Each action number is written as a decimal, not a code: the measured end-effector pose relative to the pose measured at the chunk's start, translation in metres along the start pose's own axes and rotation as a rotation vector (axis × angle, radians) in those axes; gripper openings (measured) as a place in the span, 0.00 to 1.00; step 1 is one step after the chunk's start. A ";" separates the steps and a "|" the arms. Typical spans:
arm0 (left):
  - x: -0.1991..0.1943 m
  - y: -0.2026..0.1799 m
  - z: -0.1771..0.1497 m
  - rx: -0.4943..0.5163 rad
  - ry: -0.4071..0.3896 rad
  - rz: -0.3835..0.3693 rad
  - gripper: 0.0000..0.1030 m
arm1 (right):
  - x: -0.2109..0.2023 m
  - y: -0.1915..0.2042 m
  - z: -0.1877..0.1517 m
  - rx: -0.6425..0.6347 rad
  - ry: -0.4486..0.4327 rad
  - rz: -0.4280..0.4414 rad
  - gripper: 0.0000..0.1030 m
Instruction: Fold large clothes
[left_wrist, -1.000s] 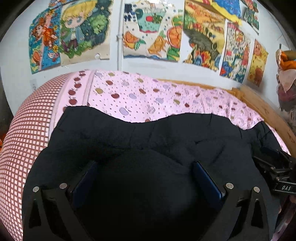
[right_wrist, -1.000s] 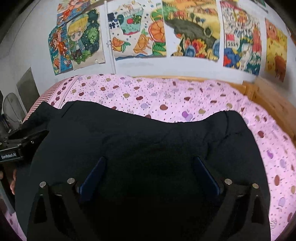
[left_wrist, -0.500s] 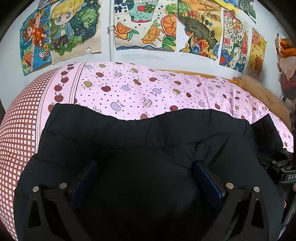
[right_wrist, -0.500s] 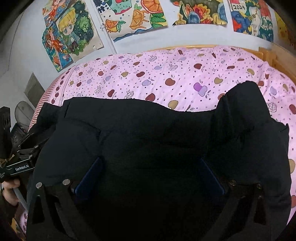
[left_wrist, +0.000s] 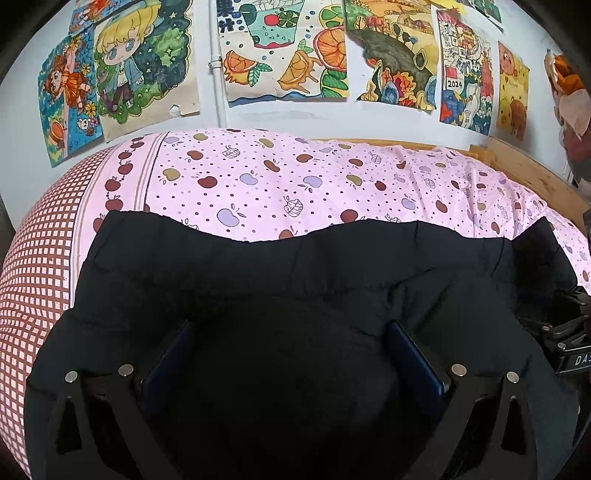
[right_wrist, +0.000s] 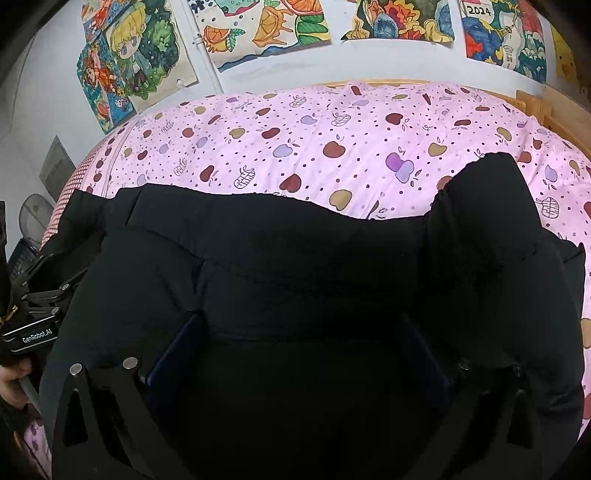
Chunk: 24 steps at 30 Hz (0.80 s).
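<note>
Nearest the lens in the left wrist view, the left gripper (left_wrist: 291, 354) shows two matte black finger arms with silver rivets and dark blue pads (left_wrist: 417, 362), set wide apart. A rounded bulge of the black padded jacket (left_wrist: 258, 280) lies between the pads; whether they press on it cannot be told. In the right wrist view the right gripper (right_wrist: 295, 350) has the same build, its jaws at their widest after a slight further opening, with jacket cloth bulging between them and no pinch to be seen.

The jacket is matte, quilted in soft puffed panels with stitched seams, and lies across the near part of the bed; a sleeve or fold (right_wrist: 487, 199) rises at its right end. Beyond it spreads a pink bedsheet (left_wrist: 295, 184) printed with apples and dots, edged at left by a red-and-white check band (left_wrist: 40, 251). A wooden bed frame (left_wrist: 532, 173) borders the far right.

Compared with the earlier frames, both views sit lower and the jacket fills more of each.

On the wall hang hand-coloured drawings (left_wrist: 284, 48); one reads "2024" (left_wrist: 454, 84). The left gripper's body, at the right view's left edge, is labelled "GenRobot.AI" (right_wrist: 37, 336).
</note>
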<state>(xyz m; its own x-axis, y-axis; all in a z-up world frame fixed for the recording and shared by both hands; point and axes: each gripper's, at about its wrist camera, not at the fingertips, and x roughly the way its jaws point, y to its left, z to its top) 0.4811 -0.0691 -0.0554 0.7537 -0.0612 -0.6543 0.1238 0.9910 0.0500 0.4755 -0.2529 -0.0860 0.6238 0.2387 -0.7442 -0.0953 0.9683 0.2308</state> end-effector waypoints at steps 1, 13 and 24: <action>-0.001 0.000 -0.001 0.000 -0.002 0.001 1.00 | -0.001 0.001 0.001 0.000 -0.003 0.001 0.99; -0.015 0.002 -0.008 -0.004 -0.045 -0.008 1.00 | -0.023 -0.003 -0.012 0.007 -0.105 -0.001 0.99; -0.031 0.012 -0.002 -0.033 -0.015 -0.050 1.00 | -0.044 0.000 -0.014 0.008 -0.161 -0.066 0.99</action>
<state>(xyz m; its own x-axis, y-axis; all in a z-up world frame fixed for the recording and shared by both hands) 0.4581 -0.0553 -0.0364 0.7565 -0.1122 -0.6442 0.1401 0.9901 -0.0079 0.4367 -0.2626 -0.0620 0.7444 0.1593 -0.6485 -0.0439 0.9807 0.1905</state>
